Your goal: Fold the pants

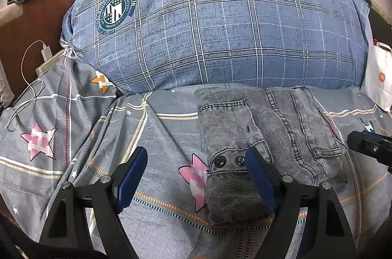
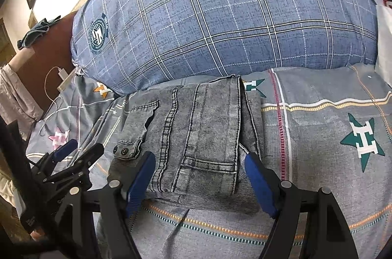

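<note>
On the bedspread, folded pants lie beyond both gaping, empty grippers.

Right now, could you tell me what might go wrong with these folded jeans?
The jeans lie in a thick folded stack, so a nudge from either open gripper, left or right, could spill the layers. The buttoned flap sticks out and might snag a finger. The quilt underneath is soft, so the stack could slump.

Folded pants on bedsheet, in front of pillow; charger left of pillow, bag right.
</note>
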The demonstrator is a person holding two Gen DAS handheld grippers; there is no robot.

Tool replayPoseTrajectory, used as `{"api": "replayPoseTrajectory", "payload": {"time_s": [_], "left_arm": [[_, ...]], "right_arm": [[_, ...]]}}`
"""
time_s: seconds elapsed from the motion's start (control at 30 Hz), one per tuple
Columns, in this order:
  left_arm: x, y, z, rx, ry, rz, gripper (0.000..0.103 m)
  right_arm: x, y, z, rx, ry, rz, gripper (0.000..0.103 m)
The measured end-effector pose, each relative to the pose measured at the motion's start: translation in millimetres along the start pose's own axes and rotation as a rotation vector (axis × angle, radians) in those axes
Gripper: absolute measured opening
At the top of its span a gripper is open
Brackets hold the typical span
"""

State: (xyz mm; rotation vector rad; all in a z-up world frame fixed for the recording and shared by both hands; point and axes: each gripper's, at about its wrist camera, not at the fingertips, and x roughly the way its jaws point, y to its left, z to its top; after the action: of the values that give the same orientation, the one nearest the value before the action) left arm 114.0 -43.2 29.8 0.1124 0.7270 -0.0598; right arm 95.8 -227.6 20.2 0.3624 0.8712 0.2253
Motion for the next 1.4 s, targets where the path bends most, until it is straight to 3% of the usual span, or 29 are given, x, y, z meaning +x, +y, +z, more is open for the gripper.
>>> {"api": "replayPoseTrajectory", "payload": {"time_s": [0.4,1.4], "left_arm": [[6.8,-6.8,-3.0,0.018,0.039,-0.019,0.082],[7.4,-11.3,-5.6,0.048,0.020,-0.009,0.082]], "right_arm": [[3.9,2.6,-0.2,-0.016,0.008,-0.010,0.078],[4.7,8.1,-2.4,-0.054,0.006,-0.079,0.078]]}}
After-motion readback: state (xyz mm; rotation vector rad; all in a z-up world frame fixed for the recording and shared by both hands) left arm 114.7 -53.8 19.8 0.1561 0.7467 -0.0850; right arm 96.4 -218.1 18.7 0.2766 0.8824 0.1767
